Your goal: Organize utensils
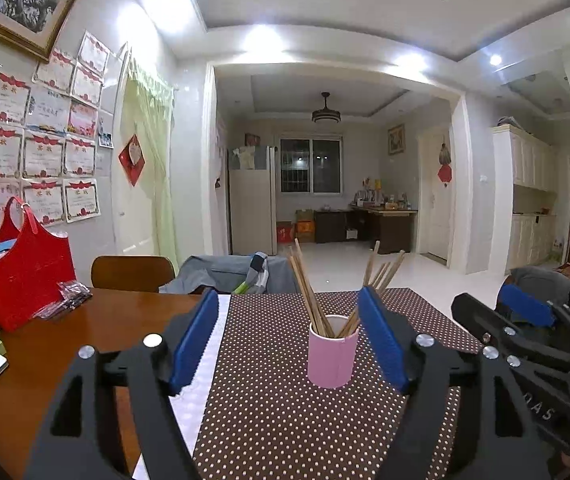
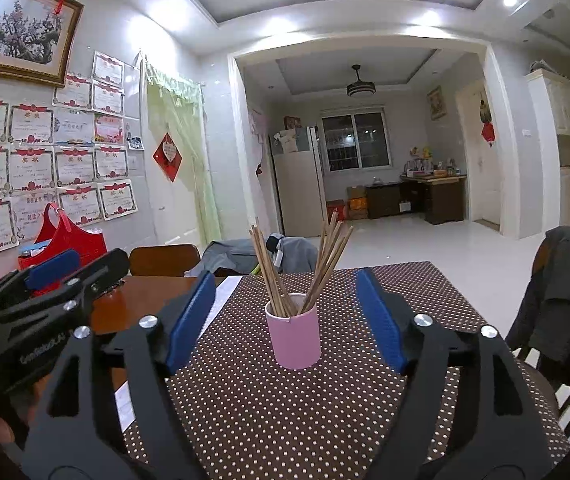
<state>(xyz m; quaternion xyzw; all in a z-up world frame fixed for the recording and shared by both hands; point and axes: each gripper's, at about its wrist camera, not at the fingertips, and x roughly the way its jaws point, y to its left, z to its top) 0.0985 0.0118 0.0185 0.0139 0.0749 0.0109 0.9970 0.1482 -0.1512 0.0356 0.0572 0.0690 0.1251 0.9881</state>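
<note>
Both tongs, left (image 1: 289,336) and right (image 2: 285,316), are held wide, level, empty; chopsticks (image 2: 273,276) stand in pink cup (image 2: 294,330).

Wooden chopsticks (image 2: 273,276), matt pink cup (image 2: 296,334), glossy wood table (image 1: 45,356).

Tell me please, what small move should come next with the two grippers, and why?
Probably draw both back and stop. The chopsticks all stand in the pink cup on the dotted mat, and no loose utensil shows there. The left gripper and right gripper are open and hold nothing.
</note>
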